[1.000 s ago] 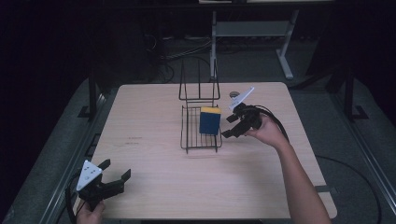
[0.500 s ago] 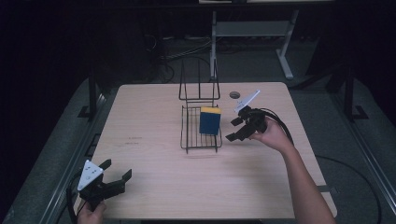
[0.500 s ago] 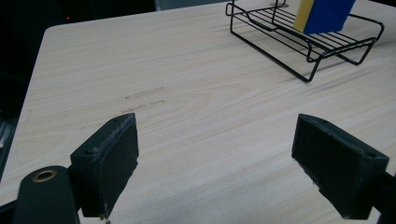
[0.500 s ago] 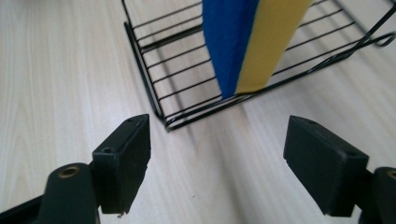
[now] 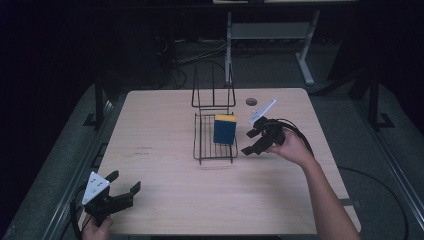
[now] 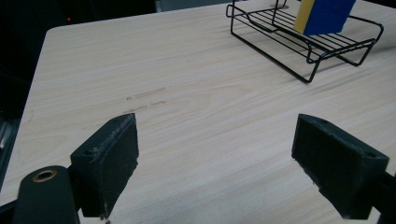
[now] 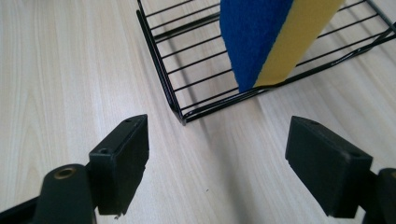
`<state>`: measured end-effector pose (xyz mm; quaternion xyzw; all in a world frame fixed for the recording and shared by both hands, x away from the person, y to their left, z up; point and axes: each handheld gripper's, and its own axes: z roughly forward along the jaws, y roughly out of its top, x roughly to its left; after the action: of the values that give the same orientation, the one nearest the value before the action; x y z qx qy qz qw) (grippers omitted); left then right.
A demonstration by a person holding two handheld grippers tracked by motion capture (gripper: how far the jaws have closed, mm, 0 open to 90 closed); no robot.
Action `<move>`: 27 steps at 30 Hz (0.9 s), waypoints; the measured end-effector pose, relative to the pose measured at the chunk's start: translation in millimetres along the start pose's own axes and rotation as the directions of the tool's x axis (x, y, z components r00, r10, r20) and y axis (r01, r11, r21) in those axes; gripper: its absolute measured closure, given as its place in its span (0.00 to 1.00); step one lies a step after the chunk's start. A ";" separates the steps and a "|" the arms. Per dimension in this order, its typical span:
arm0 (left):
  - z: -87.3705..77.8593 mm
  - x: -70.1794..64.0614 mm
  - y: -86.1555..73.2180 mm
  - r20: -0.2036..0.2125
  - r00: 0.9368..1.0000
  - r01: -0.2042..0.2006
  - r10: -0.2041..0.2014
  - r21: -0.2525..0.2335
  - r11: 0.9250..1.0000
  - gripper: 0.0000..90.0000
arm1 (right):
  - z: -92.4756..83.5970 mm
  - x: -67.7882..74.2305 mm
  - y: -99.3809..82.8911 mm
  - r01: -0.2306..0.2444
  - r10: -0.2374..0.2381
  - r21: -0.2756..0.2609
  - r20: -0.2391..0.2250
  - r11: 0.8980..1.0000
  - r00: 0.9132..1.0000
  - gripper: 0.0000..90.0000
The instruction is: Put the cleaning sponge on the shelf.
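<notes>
The table (image 5: pixel 165 130) had a pale wood-grain top with a smooth, matt look, marked by a few faint dark scuffs. On it stood a rack (image 5: pixel 214 142) of thin black wire with a slight sheen, holding a sponge (image 5: pixel 225 129) whose blue side looked rough and fibrous and whose yellow side looked soft, matt foam. The right gripper (image 5: pixel 253 141) and the left gripper (image 5: pixel 122 187) were of dull black plastic, their pads (image 7: pixel 122 163) slightly grainy and worn at the edges, with a small brass-coloured metal ring set near one jaw.
</notes>
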<state>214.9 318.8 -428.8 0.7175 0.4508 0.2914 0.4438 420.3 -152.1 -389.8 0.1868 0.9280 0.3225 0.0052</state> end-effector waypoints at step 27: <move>0.3 -0.2 0.0 -0.004 1.000 0.004 -0.004 0.002 1.000 0.16 | -1.9 14.8 -32.5 -0.023 0.023 0.004 0.012 1.000 1.000 0.21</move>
<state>215.0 318.5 -428.9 0.7164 0.4536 0.2916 0.4426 395.2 -171.5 -406.2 0.1993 0.9264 0.3195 0.0067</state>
